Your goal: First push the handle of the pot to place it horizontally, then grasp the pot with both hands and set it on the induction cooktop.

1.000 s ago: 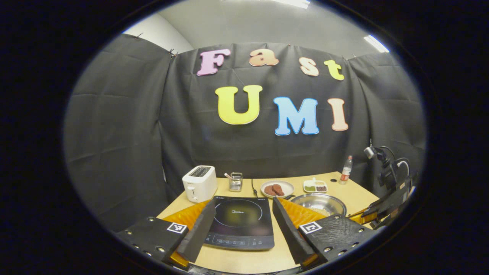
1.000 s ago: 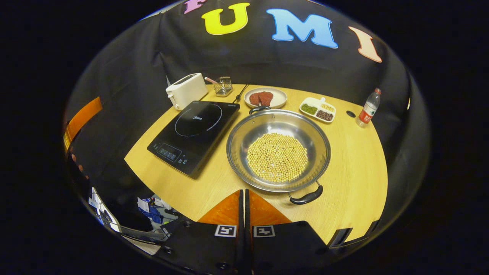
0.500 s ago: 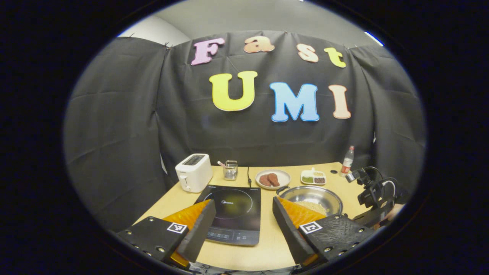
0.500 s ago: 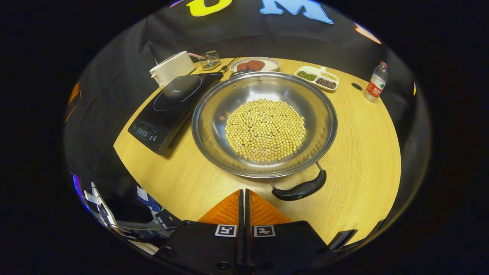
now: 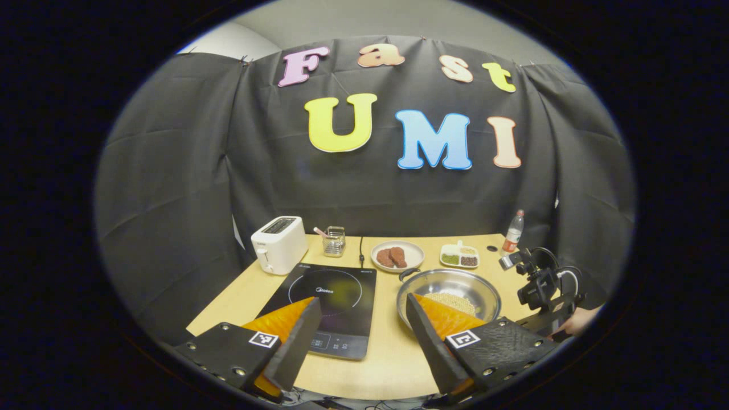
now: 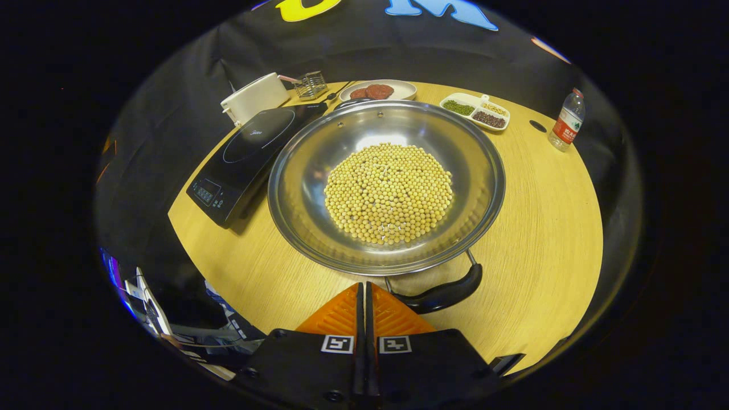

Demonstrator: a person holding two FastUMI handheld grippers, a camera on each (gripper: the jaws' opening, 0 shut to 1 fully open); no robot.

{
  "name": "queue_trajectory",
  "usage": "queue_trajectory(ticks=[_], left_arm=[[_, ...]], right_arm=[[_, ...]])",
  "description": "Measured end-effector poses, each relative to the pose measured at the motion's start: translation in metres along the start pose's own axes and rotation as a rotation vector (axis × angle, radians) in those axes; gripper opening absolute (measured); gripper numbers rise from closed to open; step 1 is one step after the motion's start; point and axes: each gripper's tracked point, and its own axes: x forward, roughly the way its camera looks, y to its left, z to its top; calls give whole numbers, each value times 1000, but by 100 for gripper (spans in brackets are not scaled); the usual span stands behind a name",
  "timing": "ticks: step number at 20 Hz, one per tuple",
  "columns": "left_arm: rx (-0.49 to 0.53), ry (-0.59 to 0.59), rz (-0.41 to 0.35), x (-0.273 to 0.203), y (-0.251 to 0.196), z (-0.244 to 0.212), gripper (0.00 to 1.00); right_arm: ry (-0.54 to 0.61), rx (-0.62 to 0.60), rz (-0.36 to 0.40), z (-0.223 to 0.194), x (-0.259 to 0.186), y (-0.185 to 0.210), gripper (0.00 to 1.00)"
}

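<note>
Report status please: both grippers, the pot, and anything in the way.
Left gripper open, above table edge. Right gripper shut, empty, fingers beside near pot handle. Pot of beans on table, right of cooktop. Nothing between them.

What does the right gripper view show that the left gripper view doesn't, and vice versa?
Right gripper view: the near handle of the pot, just ahead of the right gripper, fingers closed, and the beans from above. Left gripper view: the left gripper, open, near the table edge, plus a hand at far right. Shared: pot, induction cooktop, toaster, bottle.
</note>
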Motion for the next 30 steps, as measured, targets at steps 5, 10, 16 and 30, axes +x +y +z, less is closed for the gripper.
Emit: queue_trajectory(ticks=[5,10,16,30], left_arm=[[12,13,-4,3,-14,-3,90],[28,26,-6,13,-33,-3,91],[28,35,2,26,-55,-4,91],[31,65,100,43,-92,-4,91]], right_arm=[[-2,35,-32,1,-4,-29,0],[4,45,-56,1,-4,-52,2],[11,49,-75,12,-4,-84,2],[-12,145,-55,34,-1,-152,2]])
